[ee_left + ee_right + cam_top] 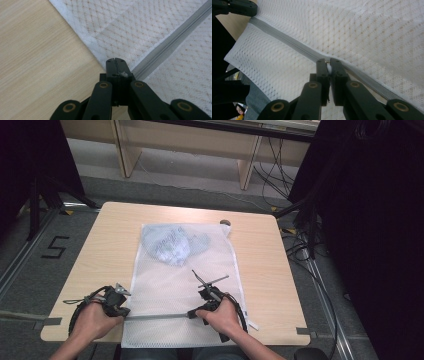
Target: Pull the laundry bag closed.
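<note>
A white mesh bag [180, 285] lies flat on the wooden table [110, 245], with a light blue garment [172, 245] inside its far end. A grey zipper [155, 317] runs across the bag near the front edge. My left gripper [124, 312] is shut on the bag's left edge at the zipper's end [116, 61]. My right gripper [191, 314] sits further along the zipper [287, 41], its jaws closed on a small pull piece [328, 62]. The mesh [374, 32] is drawn taut between the two. The left gripper [239, 6] appears at the top left of the right gripper view.
A small dark round object [225, 222] rests at the table's far edge beside the bag's corner. Bare wood [37, 57] lies left of the bag. Cables [300, 245] trail on the floor at the right, and desk legs [247, 167] stand beyond the table.
</note>
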`<state>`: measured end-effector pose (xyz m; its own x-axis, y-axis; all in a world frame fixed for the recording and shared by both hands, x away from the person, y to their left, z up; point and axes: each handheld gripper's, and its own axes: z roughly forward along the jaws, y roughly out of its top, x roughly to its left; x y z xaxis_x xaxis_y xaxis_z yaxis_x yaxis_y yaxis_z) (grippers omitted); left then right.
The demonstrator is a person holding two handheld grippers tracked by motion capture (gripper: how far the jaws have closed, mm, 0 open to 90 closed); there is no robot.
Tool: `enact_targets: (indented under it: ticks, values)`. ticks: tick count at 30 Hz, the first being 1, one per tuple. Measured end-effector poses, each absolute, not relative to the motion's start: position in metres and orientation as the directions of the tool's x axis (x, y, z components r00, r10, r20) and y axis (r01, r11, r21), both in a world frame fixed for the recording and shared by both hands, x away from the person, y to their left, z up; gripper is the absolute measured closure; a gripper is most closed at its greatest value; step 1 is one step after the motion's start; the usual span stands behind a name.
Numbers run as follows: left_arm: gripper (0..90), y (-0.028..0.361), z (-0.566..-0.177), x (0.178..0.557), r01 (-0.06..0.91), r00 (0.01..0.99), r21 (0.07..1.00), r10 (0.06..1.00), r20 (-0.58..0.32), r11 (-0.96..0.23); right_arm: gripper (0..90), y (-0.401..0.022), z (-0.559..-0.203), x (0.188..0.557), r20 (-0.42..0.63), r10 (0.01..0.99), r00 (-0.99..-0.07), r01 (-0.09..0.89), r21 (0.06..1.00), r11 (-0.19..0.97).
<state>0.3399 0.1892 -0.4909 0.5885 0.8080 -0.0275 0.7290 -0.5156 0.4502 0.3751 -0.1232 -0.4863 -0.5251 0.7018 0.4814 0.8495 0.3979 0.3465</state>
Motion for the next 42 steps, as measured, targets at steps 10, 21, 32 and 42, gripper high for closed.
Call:
enact_targets:
  ticks: [10, 21, 32, 42]
  values:
    - [90.0, 0.189, -0.490, 0.340, 0.734, 0.588, 0.438, 0.809, -0.028, -0.519, 87.1, -0.124, -0.484, 0.373, 0.490, 0.714, -0.500, 0.865, 0.327, 0.380]
    - [90.0, 0.189, -0.489, 0.340, 0.736, 0.588, 0.429, 0.808, -0.021, -0.524, 87.1, -0.131, -0.483, 0.374, 0.463, 0.731, -0.500, 0.862, 0.346, 0.370]
    - [90.0, 0.189, -0.490, 0.340, 0.733, 0.591, 0.436, 0.806, -0.028, -0.522, 87.1, -0.139, -0.484, 0.376, 0.430, 0.740, -0.518, 0.851, 0.345, 0.396]
    - [90.0, 0.190, -0.490, 0.340, 0.734, 0.590, 0.437, 0.807, -0.030, -0.520, 87.1, -0.142, -0.483, 0.376, 0.461, 0.731, -0.502, 0.861, 0.346, 0.373]
